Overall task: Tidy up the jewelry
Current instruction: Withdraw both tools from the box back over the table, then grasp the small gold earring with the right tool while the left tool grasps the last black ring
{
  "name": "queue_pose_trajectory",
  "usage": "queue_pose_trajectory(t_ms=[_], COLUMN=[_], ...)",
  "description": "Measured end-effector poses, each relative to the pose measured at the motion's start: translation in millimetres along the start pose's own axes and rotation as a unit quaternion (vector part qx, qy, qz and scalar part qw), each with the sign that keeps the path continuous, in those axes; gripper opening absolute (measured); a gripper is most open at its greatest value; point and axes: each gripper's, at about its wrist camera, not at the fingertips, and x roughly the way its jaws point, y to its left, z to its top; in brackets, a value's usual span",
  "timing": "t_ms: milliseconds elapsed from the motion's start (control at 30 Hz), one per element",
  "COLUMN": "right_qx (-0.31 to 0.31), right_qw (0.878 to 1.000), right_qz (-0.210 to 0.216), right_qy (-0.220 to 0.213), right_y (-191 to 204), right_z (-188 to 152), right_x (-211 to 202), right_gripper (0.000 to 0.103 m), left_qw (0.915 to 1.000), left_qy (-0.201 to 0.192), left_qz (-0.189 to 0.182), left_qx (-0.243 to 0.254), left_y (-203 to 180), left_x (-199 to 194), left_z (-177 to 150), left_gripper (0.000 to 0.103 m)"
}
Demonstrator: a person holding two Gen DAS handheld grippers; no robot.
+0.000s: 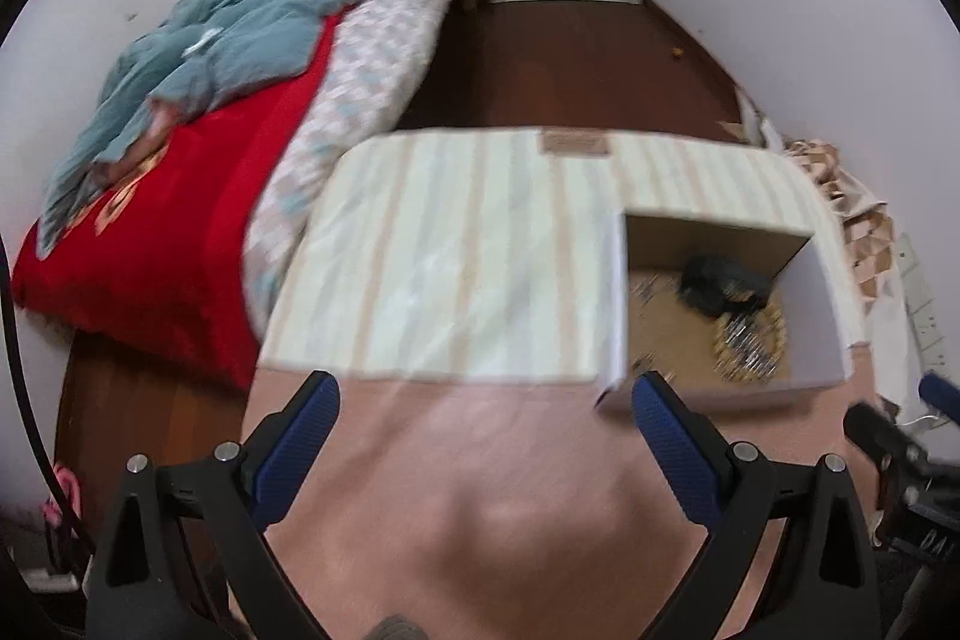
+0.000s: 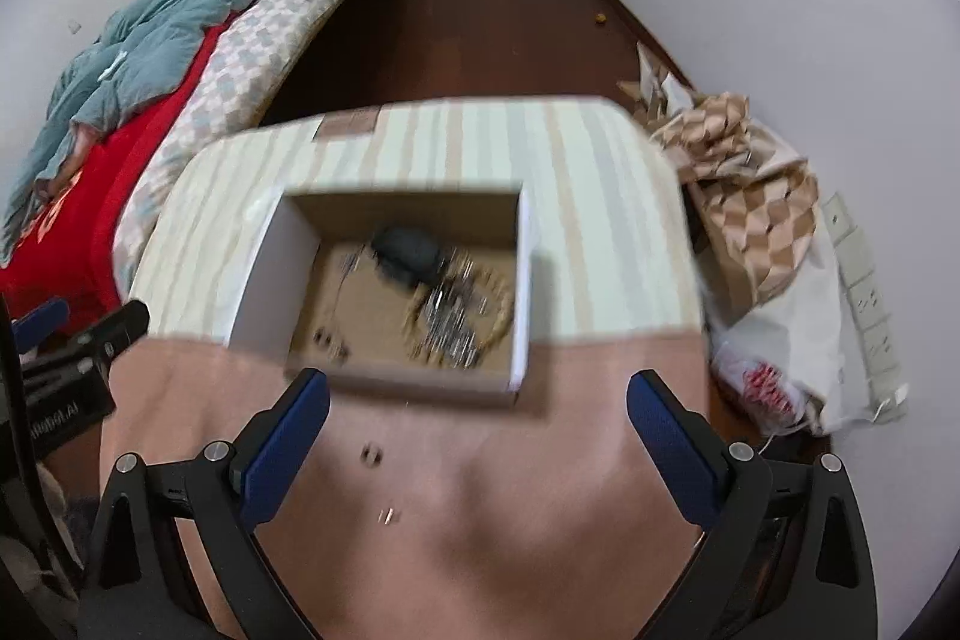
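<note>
You have two grippers out, and both stand wide open with nothing between their blue pads: the left gripper (image 1: 483,394) and the right gripper (image 2: 478,394). One box (image 2: 521,274) sits on the table (image 2: 492,490), white outside, brown card inside, lidless. Take the box as your landmark.

Inside it, toward the far wall, lies one black pouch (image 2: 403,250). Nearer than the pouch, by the right wall, lies one heap of chains (image 2: 459,307), a gold beaded loop around tangled silver links; blur hides the number of strands. Two small dark pieces (image 2: 333,343) sit in the near left corner.

Outside the box, on the near side, you have two loose pieces: one earring (image 2: 372,454) and one stud (image 2: 387,515) closer to you.
</note>
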Motion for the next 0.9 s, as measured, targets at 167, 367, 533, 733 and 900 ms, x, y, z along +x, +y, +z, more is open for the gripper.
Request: queue_pose_trajectory(t_ms=[167,367,533,733,900], right_qx=[0.001,-0.01,-0.035,-0.027,0.023], right_qw=[0.999,0.999,0.999,0.999,0.999], right_qz=[0.033,0.048,0.03,0.026,0.026], right_qy=[0.007,0.014,0.009,-0.005,-0.027], right_y=[17,39,55,49,10], right_z=[-62,-100,-110,-111,-99], right_x=[29,62,72,66,44], right_gripper=[0.087,0.055,0.026,0.009,0.009], left_qw=[0.9976,0.9938,0.9936,0.9953,0.9965], left_qy=[0.055,0.094,0.093,0.087,0.081], left_qz=[0.042,0.052,0.057,0.04,-0.008], left_qx=[-0.007,-0.028,-0.029,-0.013,0.021], left_y=[18,44,51,31,-17], left_x=[28,51,55,52,53], left_z=[-51,-75,-77,-73,-70], left_gripper=[0.1,0.1,0.1,0.1,0.1])
